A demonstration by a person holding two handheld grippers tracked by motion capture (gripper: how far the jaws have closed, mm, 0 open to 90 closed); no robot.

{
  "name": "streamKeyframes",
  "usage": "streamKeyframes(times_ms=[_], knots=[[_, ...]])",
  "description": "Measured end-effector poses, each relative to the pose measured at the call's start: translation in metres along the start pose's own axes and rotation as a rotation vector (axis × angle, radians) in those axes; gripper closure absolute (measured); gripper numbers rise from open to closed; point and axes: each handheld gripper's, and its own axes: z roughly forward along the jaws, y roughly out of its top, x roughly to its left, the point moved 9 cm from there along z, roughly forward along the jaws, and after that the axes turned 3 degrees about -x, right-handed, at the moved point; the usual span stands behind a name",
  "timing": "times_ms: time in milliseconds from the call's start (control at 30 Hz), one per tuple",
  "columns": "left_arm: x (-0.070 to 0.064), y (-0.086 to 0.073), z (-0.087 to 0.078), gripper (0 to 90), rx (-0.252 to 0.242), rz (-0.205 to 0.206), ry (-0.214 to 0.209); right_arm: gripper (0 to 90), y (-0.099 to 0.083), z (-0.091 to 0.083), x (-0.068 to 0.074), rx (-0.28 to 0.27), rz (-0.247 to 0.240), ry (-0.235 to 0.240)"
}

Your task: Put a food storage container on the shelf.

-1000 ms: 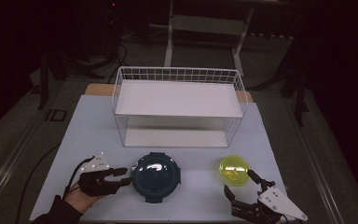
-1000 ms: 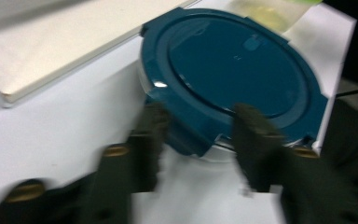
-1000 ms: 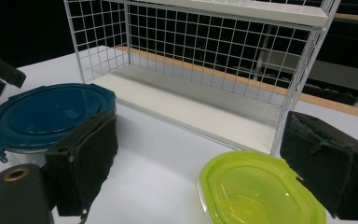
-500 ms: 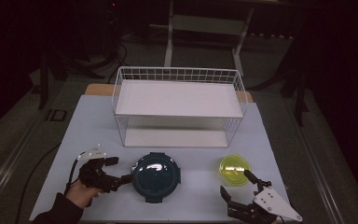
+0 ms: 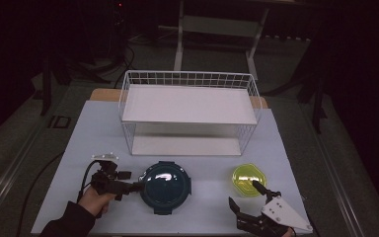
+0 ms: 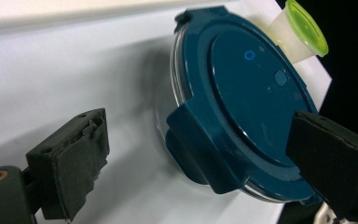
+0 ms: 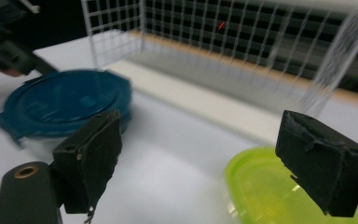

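Seen from the high view, the round dark-blue lidded container sits on the white table in front of the white wire shelf rack, with the small yellow-green lidded tub well apart to its right. The left gripper reaches the container's left edge, held by a hand; the right gripper hovers just beside the tub, jaws spread.

Left gripper view: the jaws stand wide apart, flanking the container's near clip tab without pinching it; the tub lies beyond.

Right gripper view: the spread jaws frame the tub at lower right, the container farther left, and the rack behind.
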Motion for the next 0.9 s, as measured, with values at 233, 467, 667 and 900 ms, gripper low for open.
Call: streamKeyframes(times_ms=[233,467,667,900], knots=[[0.008,-0.001,0.002,31.1,0.021,-0.154,-0.018,16.0,0.000,0.001,0.005,0.014,0.021,0.060],[0.011,-0.005,0.005,41.3,0.065,-0.271,-0.130,13.0,-0.003,0.003,0.010,0.046,0.017,0.068],[0.007,-0.004,0.006,49.9,0.096,-0.274,-0.172,13.0,-0.004,0.004,0.011,0.053,0.022,0.072],[0.005,-0.003,0.002,51.6,0.110,-0.223,-0.135,10.8,-0.008,0.015,0.022,0.122,0.118,0.168]])
